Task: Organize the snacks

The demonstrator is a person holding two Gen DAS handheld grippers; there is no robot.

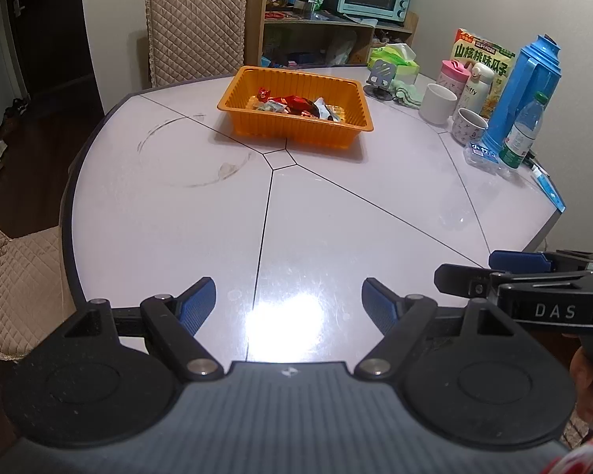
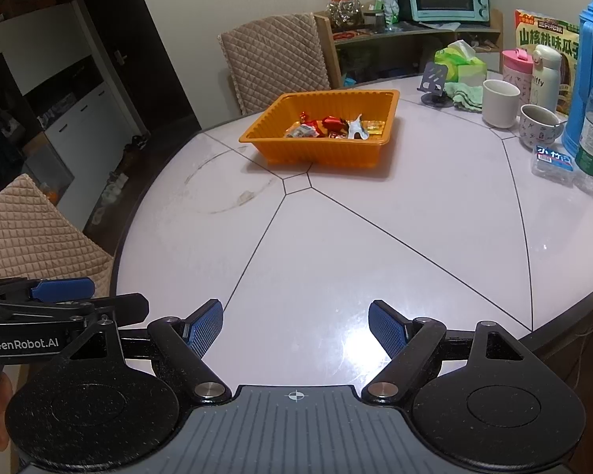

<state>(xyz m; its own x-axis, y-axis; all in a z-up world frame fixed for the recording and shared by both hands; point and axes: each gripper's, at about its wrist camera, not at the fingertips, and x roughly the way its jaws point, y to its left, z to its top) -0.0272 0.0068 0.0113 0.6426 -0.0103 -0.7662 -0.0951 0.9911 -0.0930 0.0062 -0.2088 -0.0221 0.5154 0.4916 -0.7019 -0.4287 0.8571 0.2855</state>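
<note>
The orange ribbed plastic tray [image 1: 296, 112] sits past the middle of the pale round table [image 1: 158, 217], in the upper centre of both wrist views, and the wrapped snacks [image 1: 296, 106] lie heaped inside it, red foil pieces beside a silver-white wrapper. From either pair of fingers the tray lies straight ahead and well apart, with a wide stretch of bare table between.

In the left wrist view the tray's long axis runs across the frame, left to right, tilting down toward the right. In the right wrist view it slants from lower left to upper right, with a corner turned toward the camera.

The left gripper [image 1: 288, 302] hangs over the near edge of the table with its blue-padded fingers spread wide and nothing between them. The right gripper [image 2: 295, 326] is the same: fingers apart, empty, over the near table edge. The two sit just beside each other, each showing at the lower corner of the other's view.

Neither looks clearly nearer to the tray. No loose snack shows on the table outside the tray, so the sorting may well be finished.
</note>
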